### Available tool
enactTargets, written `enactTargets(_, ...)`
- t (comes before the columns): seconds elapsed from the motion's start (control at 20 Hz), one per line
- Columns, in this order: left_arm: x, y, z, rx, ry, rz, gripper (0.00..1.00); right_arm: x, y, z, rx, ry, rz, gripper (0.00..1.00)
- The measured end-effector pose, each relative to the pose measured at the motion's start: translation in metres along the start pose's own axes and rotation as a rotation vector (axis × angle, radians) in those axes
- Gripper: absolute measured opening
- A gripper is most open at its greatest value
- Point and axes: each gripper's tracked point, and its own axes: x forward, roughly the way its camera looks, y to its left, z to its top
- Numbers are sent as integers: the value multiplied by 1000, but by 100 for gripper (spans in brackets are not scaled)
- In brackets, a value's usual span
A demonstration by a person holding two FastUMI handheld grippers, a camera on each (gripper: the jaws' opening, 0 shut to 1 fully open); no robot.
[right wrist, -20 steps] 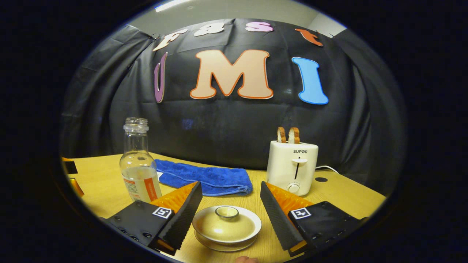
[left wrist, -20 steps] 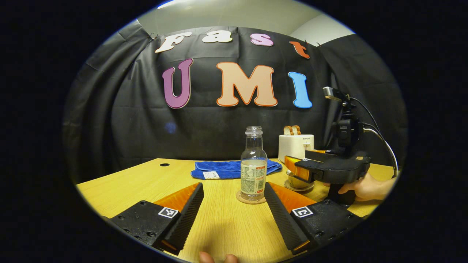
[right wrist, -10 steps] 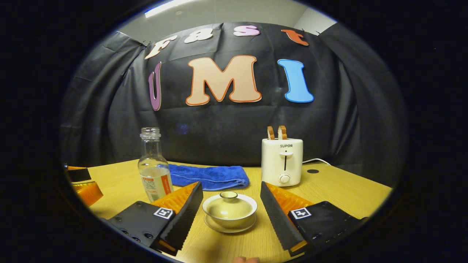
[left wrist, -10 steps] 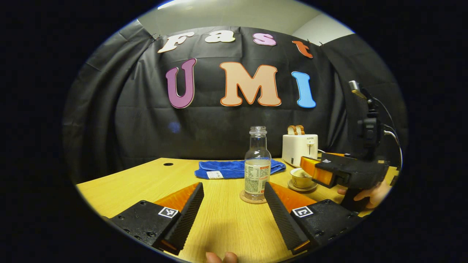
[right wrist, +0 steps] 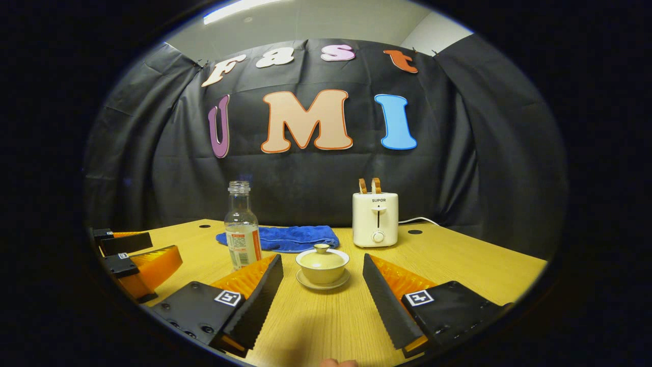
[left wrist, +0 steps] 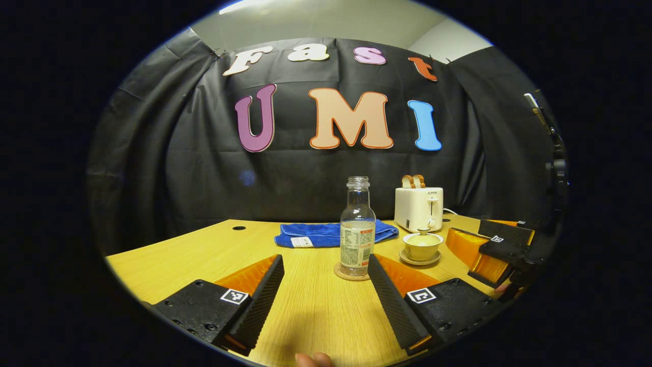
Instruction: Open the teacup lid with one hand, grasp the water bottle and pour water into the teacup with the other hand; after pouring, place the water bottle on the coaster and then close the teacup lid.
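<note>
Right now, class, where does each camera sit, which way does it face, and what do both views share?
Left gripper view: rides on the left tongs, low over the table, facing the water bottle on its coaster; a fingertip shows below.
Right gripper view: rides on the right tongs, facing the lidded teacup; a fingertip shows below.
Shared: bottle, teacup, blue towel, toaster, each other's tongs.

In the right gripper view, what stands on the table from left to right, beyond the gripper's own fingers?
Left gripper → water bottle → blue towel → lidded teacup → toaster.
</note>
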Motion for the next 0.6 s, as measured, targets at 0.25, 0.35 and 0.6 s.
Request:
enactTargets(0.25, -18, -9, -4, 0, 0, 9, 96, -29, 1, 0, 0, 2, 3, 98)
enactTargets(0.35, -24, -12, -4, 1, 0, 7, 96, -37, 2, 0, -1, 1, 6, 96)
enactTargets(0.6, -27, -13, -4, 0, 2, 8, 97, -41, 0, 0, -1, 2, 8, 96)
